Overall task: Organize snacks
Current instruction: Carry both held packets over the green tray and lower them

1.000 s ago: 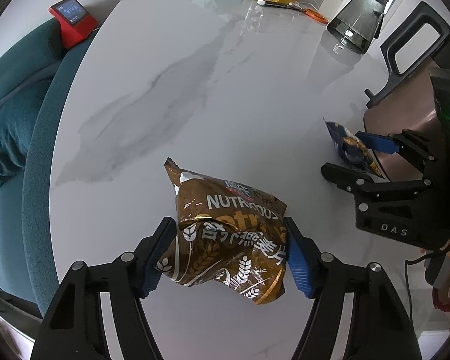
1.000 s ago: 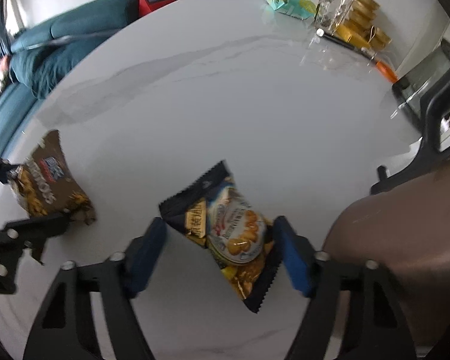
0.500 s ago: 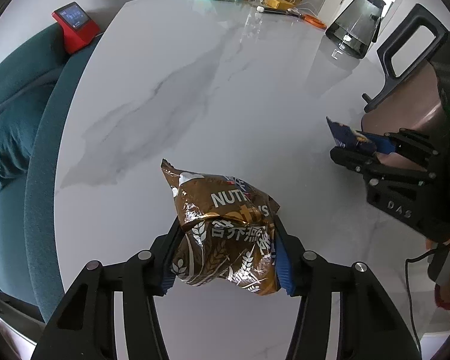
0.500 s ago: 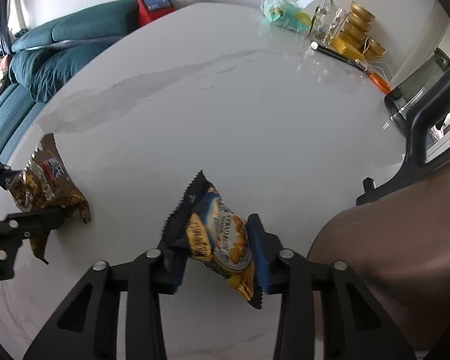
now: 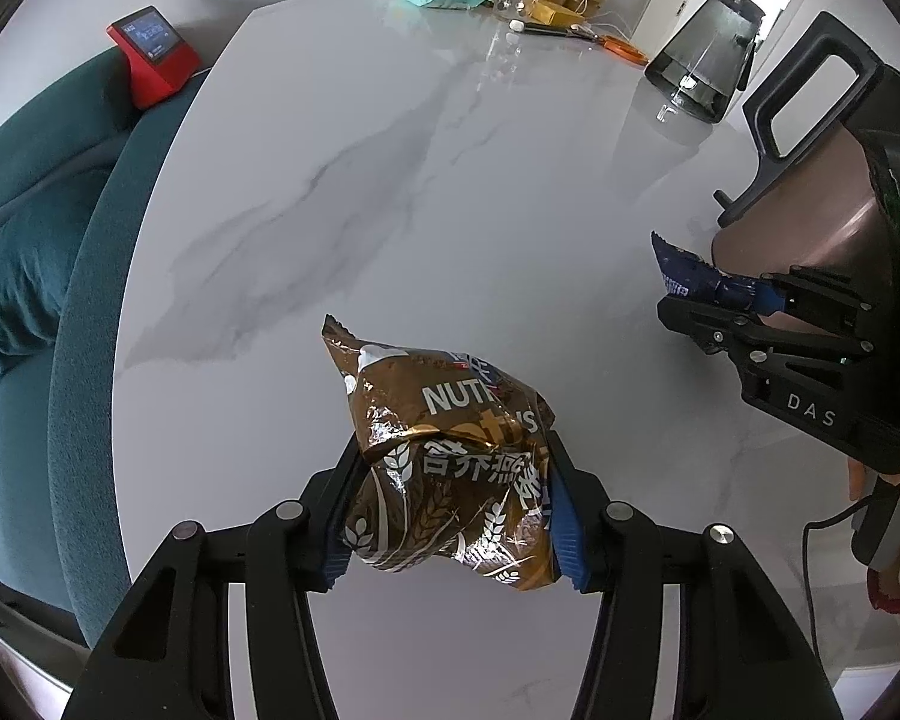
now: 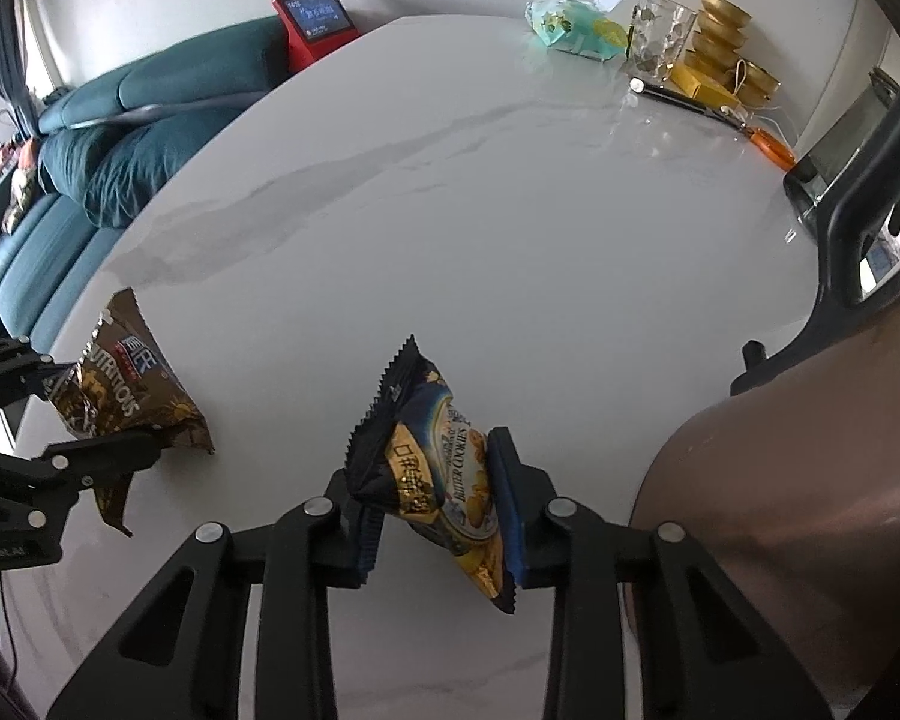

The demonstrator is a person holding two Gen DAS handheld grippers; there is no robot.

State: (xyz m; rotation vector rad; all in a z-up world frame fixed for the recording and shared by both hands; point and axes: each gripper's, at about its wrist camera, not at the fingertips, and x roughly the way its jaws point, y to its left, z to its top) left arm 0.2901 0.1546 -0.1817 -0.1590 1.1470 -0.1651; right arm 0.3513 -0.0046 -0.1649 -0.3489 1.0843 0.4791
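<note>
A white marbled bench [image 5: 426, 192] fills both views, with a teal sofa [image 5: 24, 252] at 9 o'clock. The left tongs [image 5: 450, 510] pinch the brown oat bag [image 5: 450, 468] at 6 o'clock. The right tongs [image 6: 435, 504], jaws just closing, clamp the cookie pack [image 6: 438, 468] beside a brown pot [image 6: 810, 480] at 3 o'clock.

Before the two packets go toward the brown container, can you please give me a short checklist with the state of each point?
1. Left gripper pinches the brown oat packet: ok.
2. Right gripper, jaws just closing, clamps the butter cookie packet: ok.
3. Packets apart from each other: ok.
4. Marble table bare between the grippers: ok.
5. Brown container open on top: cannot tell.
</note>
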